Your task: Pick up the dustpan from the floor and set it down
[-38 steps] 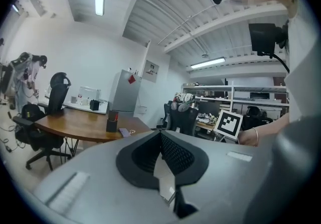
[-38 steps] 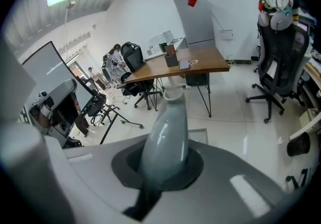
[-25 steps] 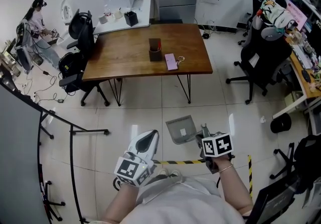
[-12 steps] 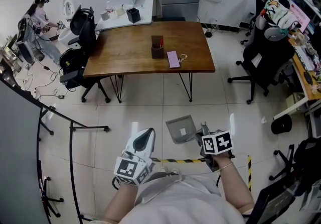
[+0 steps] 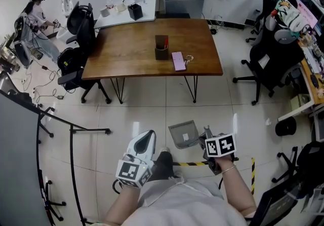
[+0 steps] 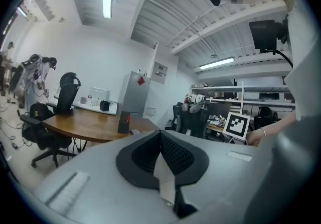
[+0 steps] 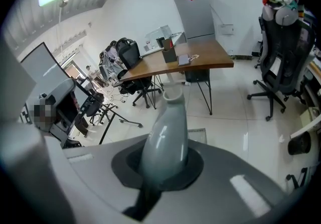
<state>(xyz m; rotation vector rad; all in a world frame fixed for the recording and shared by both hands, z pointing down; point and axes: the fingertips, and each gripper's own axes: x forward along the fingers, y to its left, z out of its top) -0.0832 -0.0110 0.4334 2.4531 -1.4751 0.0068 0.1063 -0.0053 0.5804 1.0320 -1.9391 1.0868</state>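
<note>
The grey dustpan hangs low over the tiled floor in front of me, its pan towards the table. My right gripper is shut on its handle. In the right gripper view the pale grey handle runs up from between the jaws of the right gripper, with a corner of the pan behind it. My left gripper is to the left of the dustpan and apart from it. In the left gripper view the left gripper has its jaws together with nothing between them.
A wooden table with a pen holder and a pink notebook stands ahead. Office chairs stand at the left and right. A black rack is at my left. Yellow-black tape crosses the floor near my dark shoe.
Both grippers have sunk a little, the dustpan going down with the right one. A dark shoe has come into view between them.
</note>
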